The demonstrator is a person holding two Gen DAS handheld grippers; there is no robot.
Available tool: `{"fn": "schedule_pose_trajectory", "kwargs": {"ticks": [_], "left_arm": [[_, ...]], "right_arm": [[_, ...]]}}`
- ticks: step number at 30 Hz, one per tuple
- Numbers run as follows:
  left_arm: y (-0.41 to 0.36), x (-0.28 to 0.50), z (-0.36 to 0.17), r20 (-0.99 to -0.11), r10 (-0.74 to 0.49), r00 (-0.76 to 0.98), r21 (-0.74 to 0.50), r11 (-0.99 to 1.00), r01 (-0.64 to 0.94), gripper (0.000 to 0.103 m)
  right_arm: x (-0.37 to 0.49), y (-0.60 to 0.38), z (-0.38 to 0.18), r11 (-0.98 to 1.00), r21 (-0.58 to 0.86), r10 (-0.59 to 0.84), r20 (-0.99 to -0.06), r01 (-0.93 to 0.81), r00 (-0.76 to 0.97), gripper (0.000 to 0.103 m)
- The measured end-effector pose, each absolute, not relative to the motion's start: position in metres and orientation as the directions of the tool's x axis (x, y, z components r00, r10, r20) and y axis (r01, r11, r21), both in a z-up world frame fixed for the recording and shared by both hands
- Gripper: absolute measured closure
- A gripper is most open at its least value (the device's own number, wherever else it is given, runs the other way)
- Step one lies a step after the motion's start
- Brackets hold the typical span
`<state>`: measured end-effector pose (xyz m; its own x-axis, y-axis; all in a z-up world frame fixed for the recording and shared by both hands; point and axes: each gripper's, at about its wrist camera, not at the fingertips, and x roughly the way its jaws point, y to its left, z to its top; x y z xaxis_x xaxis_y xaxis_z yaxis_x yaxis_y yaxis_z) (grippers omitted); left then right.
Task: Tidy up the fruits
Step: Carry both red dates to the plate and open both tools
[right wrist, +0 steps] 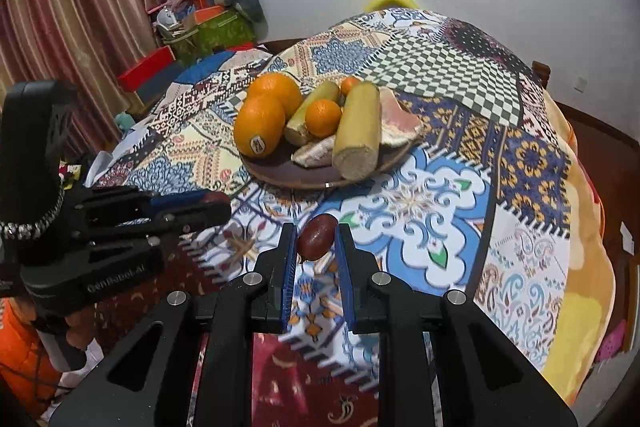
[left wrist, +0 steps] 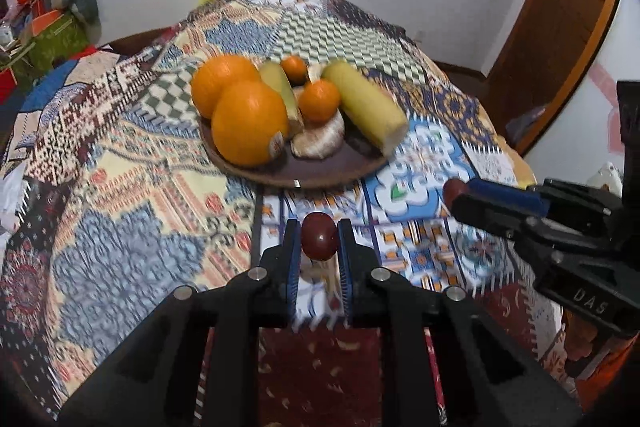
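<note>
Between the blue pads of the left gripper (left wrist: 319, 241), in the left wrist view: a dark red fruit (left wrist: 319, 235), clamped at the fingertips above the patterned tablecloth (left wrist: 120, 227). Beyond it, a brown plate (left wrist: 320, 175) carrying two large oranges (left wrist: 248, 123), two small oranges (left wrist: 319, 99), pale yellow-green stalk pieces (left wrist: 366, 107) and a whitish peeled piece (left wrist: 320, 141). At right, the right gripper (left wrist: 460, 197), seemingly closed on another red fruit (left wrist: 454, 189), though mostly hidden.

Seen from the right wrist: right gripper (right wrist: 316, 239) pinching a second dark red fruit (right wrist: 316, 237), short of the plate (right wrist: 280, 171). At left, the left gripper (right wrist: 218, 203), pads together around something reddish, blurred.
</note>
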<state>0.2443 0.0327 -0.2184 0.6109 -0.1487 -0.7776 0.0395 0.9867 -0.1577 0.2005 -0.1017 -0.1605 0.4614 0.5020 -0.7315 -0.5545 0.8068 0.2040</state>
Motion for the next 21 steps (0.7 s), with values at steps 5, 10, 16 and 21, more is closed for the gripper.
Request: {"fn": "schedule_pose_trajectory", "kwargs": {"ticks": [5, 10, 16, 21], "left_arm": [[0.037, 0.262, -0.211, -0.762, -0.141, 0.633, -0.153, 0.988, 0.036, 0.086], [0.037, 0.277, -0.209, -0.747, -0.136, 0.65, -0.134, 0.99, 0.052, 0.086], [0.038, 0.291, -0.215, -0.755, -0.137, 0.642, -0.128, 0.99, 0.06, 0.086], [0.041, 0.296, -0.22, -0.759, -0.166, 0.63, -0.159, 0.985, 0.068, 0.086]], "right_arm": [[0.214, -0.095, -0.154, 0.802, 0.2, 0.512, -0.717, -0.563, 0.474, 0.085], [0.229, -0.086, -0.149, 0.795, 0.191, 0.522, -0.7, -0.576, 0.487, 0.085], [0.245, -0.079, -0.148, 0.788, 0.196, 0.534, -0.689, -0.584, 0.489, 0.085], [0.254, -0.074, -0.148, 0.782, 0.196, 0.541, -0.685, -0.592, 0.488, 0.085]]}}
